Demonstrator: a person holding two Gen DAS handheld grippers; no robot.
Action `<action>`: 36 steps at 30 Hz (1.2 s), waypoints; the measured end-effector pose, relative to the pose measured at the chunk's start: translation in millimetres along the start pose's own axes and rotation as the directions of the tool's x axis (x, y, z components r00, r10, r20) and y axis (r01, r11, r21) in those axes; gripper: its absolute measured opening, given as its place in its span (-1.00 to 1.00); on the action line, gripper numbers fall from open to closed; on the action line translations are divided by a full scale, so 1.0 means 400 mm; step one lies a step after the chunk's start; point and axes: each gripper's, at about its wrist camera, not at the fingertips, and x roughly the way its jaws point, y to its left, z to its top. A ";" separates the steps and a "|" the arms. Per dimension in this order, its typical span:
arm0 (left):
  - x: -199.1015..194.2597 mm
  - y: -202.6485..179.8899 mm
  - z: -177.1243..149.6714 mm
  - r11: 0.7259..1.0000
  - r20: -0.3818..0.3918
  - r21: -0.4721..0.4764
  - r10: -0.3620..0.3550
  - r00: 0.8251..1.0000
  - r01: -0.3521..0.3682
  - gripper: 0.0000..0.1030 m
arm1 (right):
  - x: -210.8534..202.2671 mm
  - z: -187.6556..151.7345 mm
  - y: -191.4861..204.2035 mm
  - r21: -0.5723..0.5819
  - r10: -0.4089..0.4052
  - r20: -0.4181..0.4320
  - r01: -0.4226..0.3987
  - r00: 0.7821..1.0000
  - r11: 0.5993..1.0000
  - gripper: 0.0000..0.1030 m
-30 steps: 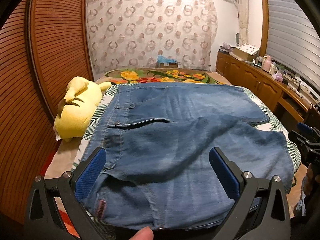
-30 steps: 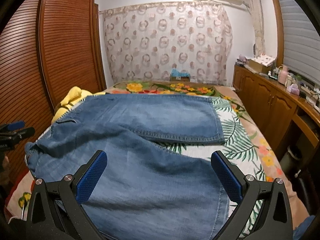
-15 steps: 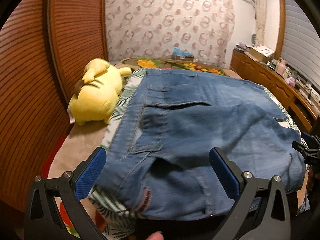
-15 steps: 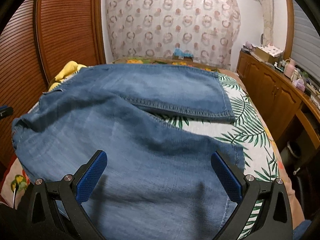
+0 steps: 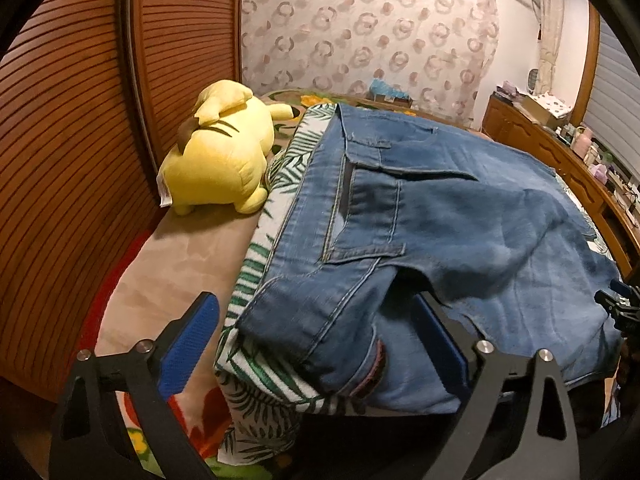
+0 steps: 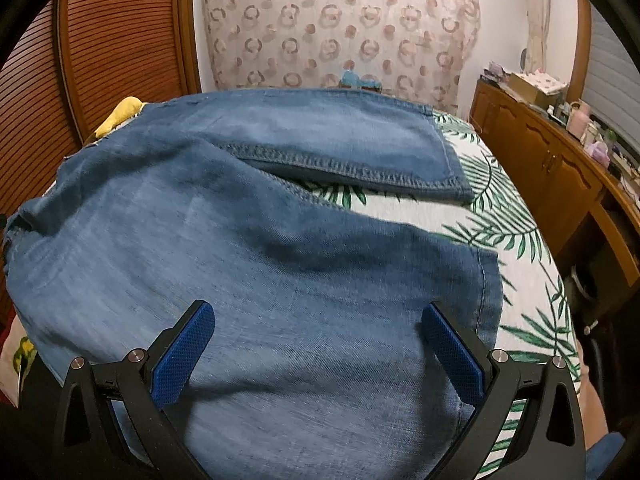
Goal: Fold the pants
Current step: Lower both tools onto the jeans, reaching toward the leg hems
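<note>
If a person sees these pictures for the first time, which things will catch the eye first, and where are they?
The blue jeans dominate both views, spread over the palm-leaf bedspread with one leg lying apart at the far side. A yellow plush toy lies left of them, against the wooden slatted doors. Both tongs, left and right, gape open over the denim.

- Slatted wood sliding doors (image 5: 72,128) w/ dark frame, far left beyond the fingers.
- Curtain (image 6: 340,28) w/ ring pattern straight ahead, covers back wall.
- White wall strip (image 5: 516,64) right of curtain.
- Low wood cabinets (image 6: 552,160) run along right side, top cluttered w/ boxes & bottles.
- Window blind (image 5: 616,92) above cabinets.
- Warm, dim indoor light.
</note>
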 end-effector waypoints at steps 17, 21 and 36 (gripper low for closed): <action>0.008 0.038 -0.027 1.000 -0.023 -0.011 -0.020 1.000 0.019 0.18 | -0.056 -0.027 -0.046 0.052 -0.013 0.008 0.013 1.000 0.999 1.00; 0.020 0.036 -0.032 1.000 -0.035 -0.005 -0.004 0.999 0.004 0.12 | -0.070 -0.058 -0.065 0.058 -0.018 -0.024 0.020 1.000 0.998 1.00; -0.003 -0.003 -0.025 0.999 0.021 0.053 -0.011 1.000 0.010 -0.63 | -0.099 -0.051 -0.051 0.005 0.034 -0.071 -0.034 0.997 0.999 0.81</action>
